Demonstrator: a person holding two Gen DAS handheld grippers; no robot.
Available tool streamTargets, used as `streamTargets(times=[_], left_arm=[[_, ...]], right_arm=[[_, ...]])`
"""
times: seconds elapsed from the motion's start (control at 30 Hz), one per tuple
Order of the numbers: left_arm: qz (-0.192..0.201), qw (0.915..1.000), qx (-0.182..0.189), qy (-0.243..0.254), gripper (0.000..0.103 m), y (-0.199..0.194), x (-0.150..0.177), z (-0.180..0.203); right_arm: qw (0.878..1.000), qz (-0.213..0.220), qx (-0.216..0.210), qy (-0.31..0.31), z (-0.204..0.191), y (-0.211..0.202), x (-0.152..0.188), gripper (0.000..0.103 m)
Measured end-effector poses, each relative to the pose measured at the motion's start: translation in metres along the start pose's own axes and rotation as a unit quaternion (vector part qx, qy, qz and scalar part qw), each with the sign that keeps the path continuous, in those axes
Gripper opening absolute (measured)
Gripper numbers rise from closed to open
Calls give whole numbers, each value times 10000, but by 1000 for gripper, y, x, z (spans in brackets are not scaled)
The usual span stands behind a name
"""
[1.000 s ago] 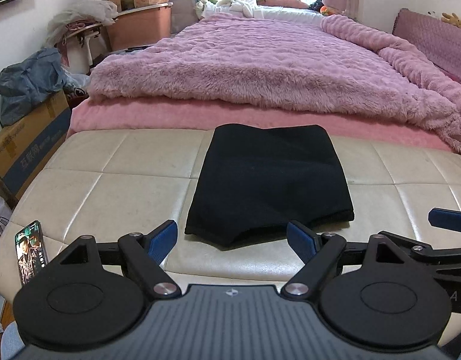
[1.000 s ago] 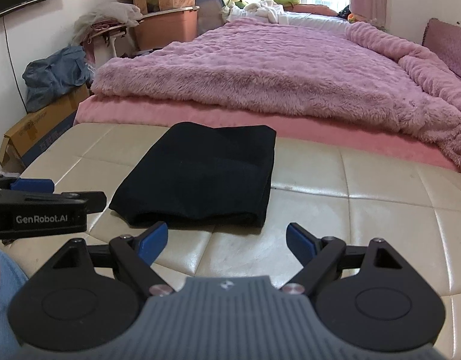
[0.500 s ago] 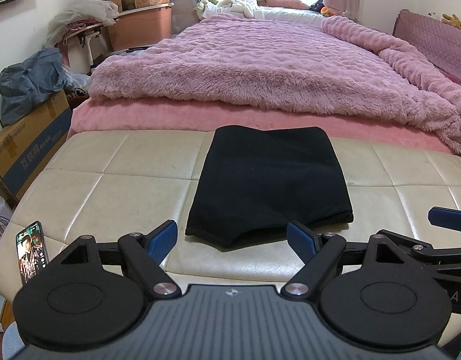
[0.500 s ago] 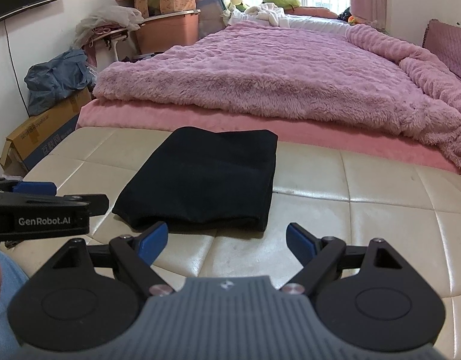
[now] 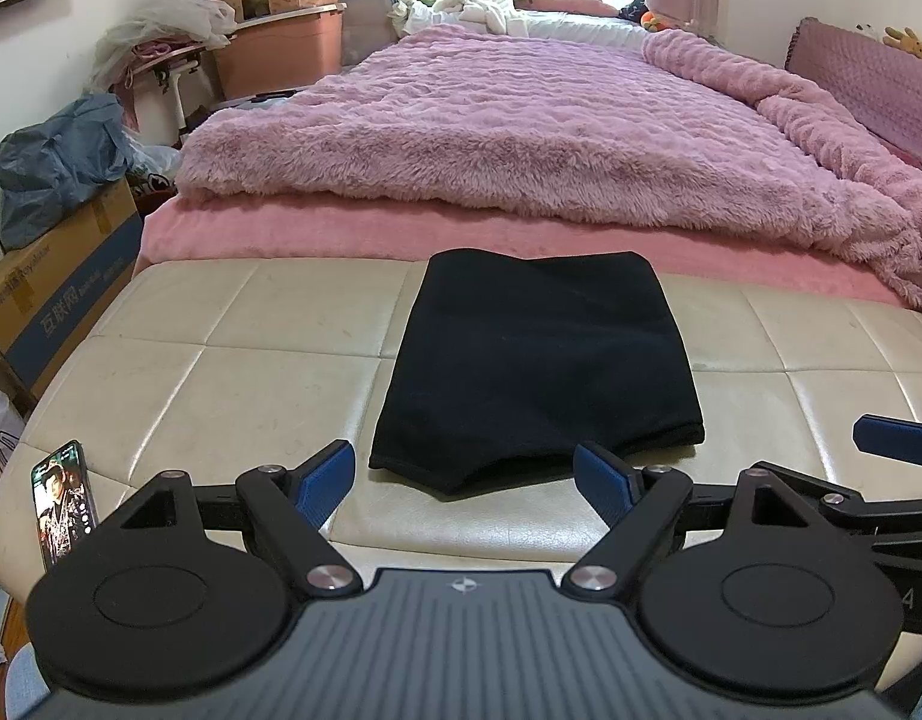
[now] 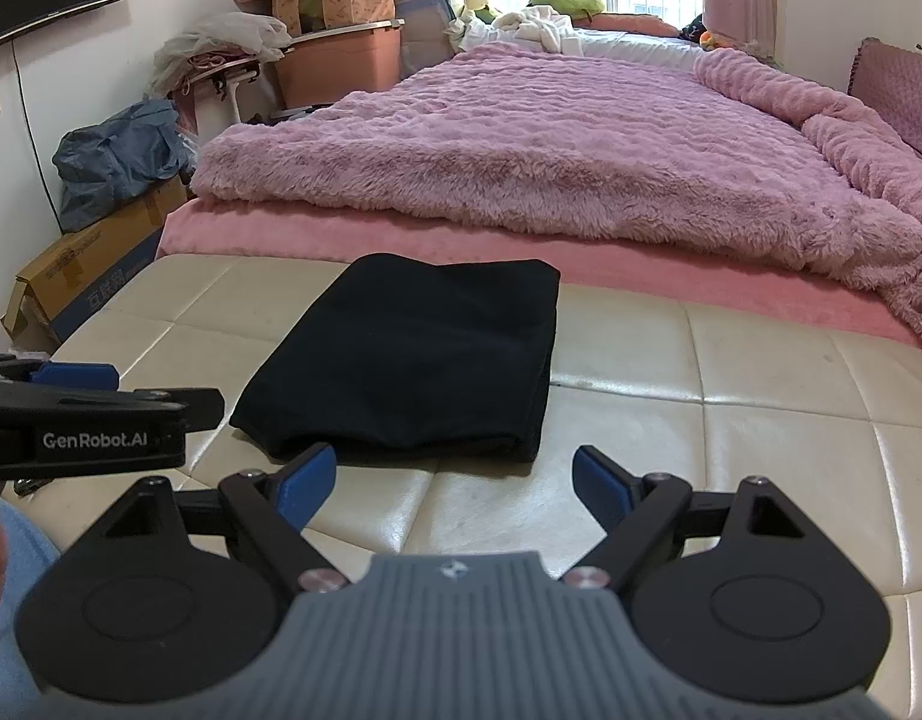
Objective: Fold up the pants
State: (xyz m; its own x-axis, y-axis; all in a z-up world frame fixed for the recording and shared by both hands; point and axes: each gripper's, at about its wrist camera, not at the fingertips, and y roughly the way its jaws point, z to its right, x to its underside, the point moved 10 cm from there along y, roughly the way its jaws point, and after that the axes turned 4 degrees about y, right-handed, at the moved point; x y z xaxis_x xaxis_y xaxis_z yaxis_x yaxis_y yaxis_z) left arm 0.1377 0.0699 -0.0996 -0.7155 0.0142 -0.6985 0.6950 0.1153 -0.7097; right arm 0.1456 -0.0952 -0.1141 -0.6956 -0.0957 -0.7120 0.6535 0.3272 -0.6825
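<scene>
1. Bed (image 5: 521,120), 12 o'clock: pink plush blanket; far end cut off by the frame.
2. Cream bench (image 5: 221,372): near edge hidden behind both gripper bodies.
3. Black pants (image 5: 539,366), folded flat at bench centre; layers apparently stacked, count indistinct.
4. Left gripper (image 5: 464,480), 6 o'clock: fingers spread, empty, short of the pants.
5. Right gripper (image 6: 454,479): fingers spread, empty.
6. Phone (image 5: 63,504), 8 o'clock: screen lit, lower end hidden.

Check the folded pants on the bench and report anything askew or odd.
Nothing serious stands out. The black pants lie folded flat on the cream bench; only the near edge is slightly uneven, bulging at the near-left corner. Both hand-held grippers are open and clear of them.
</scene>
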Motion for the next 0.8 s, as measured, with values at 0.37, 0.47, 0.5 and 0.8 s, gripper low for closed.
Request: streamTargets(times=[0.37, 0.47, 0.5, 0.8], left_arm=[[0, 10000, 31, -31, 97, -1, 0, 1], [4, 10000, 38, -38, 96, -2, -2, 2], [5, 10000, 37, -34, 96, -2, -2, 1], [2, 10000, 36, -29, 97, -3, -2, 1]], right_arm=[[10000, -4, -7, 3, -1, 0, 0, 82], [10000, -3, -18, 12, -1, 0, 0, 82], [10000, -5, -20, 15, -1, 0, 0, 82], [10000, -7, -25, -2, -2, -2, 0, 82]])
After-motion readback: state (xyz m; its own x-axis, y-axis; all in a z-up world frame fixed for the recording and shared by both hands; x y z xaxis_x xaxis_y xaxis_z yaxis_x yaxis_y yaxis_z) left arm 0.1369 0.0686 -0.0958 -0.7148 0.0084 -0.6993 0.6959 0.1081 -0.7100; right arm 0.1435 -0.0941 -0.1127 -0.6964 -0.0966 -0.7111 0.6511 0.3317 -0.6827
